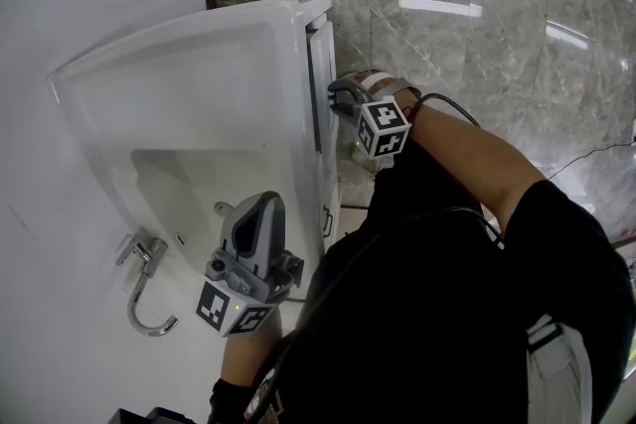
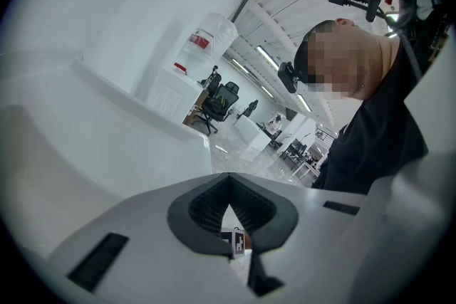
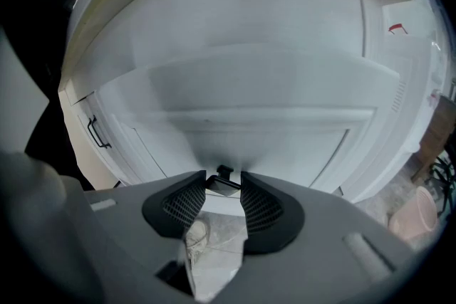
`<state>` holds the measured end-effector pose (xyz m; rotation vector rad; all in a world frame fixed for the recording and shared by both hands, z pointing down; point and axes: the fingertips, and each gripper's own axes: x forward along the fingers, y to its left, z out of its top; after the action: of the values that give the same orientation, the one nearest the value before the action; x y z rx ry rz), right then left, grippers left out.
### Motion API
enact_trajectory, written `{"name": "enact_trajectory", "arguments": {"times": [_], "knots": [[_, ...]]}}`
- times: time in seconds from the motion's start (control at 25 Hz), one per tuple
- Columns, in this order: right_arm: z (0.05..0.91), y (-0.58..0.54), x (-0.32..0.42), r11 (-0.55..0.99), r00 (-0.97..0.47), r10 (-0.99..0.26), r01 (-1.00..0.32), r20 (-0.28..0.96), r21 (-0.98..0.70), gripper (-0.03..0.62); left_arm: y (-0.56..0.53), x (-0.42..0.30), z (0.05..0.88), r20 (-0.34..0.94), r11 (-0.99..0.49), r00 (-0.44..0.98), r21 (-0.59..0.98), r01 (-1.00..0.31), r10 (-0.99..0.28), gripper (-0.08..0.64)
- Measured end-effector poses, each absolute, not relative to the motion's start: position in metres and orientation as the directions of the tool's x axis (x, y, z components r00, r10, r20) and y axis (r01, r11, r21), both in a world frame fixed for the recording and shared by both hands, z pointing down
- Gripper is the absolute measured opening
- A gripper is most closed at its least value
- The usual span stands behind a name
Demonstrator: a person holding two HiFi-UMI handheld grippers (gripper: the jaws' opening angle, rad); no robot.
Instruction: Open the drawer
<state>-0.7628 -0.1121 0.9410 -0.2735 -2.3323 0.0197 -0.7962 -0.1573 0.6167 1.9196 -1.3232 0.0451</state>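
Observation:
The white vanity (image 1: 199, 45) has a drawer front (image 1: 320, 65) on its right side, seen edge-on from above. My right gripper (image 1: 338, 99) is pressed against that front. In the right gripper view the panelled drawer front (image 3: 249, 132) fills the frame, and its small dark handle (image 3: 223, 180) sits between the tips of my right gripper (image 3: 224, 185), which is shut on it. My left gripper (image 1: 260, 204) hovers over the counter by the basin, and its jaws meet at the tips with nothing between them (image 2: 228, 181).
A chrome faucet (image 1: 147, 283) and the sink basin (image 1: 179, 184) lie under my left hand. Another dark handle (image 1: 326, 220) sits lower on the cabinet, also visible as a cabinet door handle (image 3: 97, 132). Grey marble floor (image 1: 477, 35) lies to the right. The person's body stands close to the vanity.

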Motion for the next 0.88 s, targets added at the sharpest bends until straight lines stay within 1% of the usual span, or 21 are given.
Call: {"name": "enact_trajectory", "arguments": {"times": [0.24,0.88], "knots": [[0.940,-0.112,-0.724,0.978,-0.662,0.201,0.180,0.722,-0.106,0.149,-0.159,-0.786,0.611,0.425,-0.159,0.464,0.581,-0.798,-0.777,-0.008],[0.940,-0.116,-0.660,0.982,-0.628,0.184,0.155,0.756,-0.110,0.149,-0.157,-0.775,0.603,0.427,-0.170,0.466,0.569,-0.804,-0.775,-0.008]]}}
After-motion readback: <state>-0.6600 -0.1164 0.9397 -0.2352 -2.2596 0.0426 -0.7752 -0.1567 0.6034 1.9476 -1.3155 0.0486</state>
